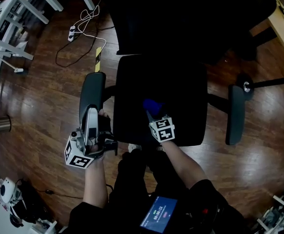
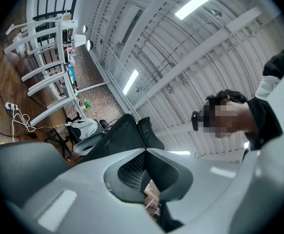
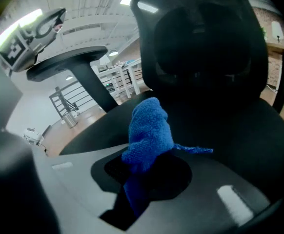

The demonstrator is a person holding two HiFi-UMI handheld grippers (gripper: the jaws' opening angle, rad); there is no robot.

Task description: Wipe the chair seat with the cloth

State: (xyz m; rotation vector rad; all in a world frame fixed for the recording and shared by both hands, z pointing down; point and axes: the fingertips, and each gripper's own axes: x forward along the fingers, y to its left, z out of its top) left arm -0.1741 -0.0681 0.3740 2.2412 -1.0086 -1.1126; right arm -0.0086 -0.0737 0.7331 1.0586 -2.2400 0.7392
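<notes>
Left of the chair seat [image 1: 156, 82], by the armrest [image 1: 92, 91], your left gripper [image 2: 147, 172] tilts upward, jaws pressed together on nothing. Over the chair seat's front part, your right gripper [image 1: 153, 113] pinches the bunched blue cloth [image 1: 152, 105].

A dark wooden floor [image 1: 44, 101] carries a black office chair [image 1: 161, 101], a white power strip [image 1: 72, 33] with looped cables, white racks [image 1: 15, 23] and, at left, what may be a metal can [image 1: 1, 124].
</notes>
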